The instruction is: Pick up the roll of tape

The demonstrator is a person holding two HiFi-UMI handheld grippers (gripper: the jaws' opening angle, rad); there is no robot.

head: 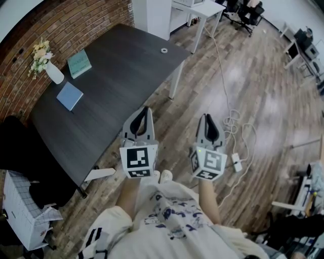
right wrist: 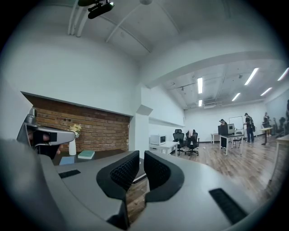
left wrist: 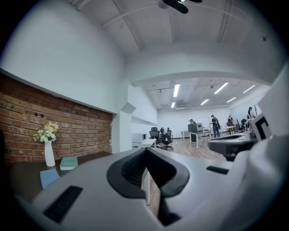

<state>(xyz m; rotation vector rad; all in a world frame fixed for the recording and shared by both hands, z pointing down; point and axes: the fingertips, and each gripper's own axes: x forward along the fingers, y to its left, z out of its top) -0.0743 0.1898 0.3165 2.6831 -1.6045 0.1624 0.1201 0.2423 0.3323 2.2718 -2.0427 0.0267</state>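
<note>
The roll of tape point(head: 164, 50) is a small pale ring lying near the far right corner of the dark table point(head: 116, 86). Both grippers hover level over the wooden floor, short of the table's near edge and far from the tape. My left gripper point(head: 146, 109) has its fingers together with nothing between them; in its own view the left gripper point(left wrist: 145, 152) looks across the table top. My right gripper point(head: 206, 116) is shut and empty as well, and the right gripper point(right wrist: 141, 159) faces the room. I cannot make out the tape in either gripper view.
On the table's left stand a white vase of flowers point(head: 50, 71), a teal book point(head: 79, 63) and a blue book point(head: 69, 95). A white desk point(head: 202, 10) lies beyond the table. A cable and power strip point(head: 236, 162) trail on the floor at right. People stand far off point(right wrist: 246, 126).
</note>
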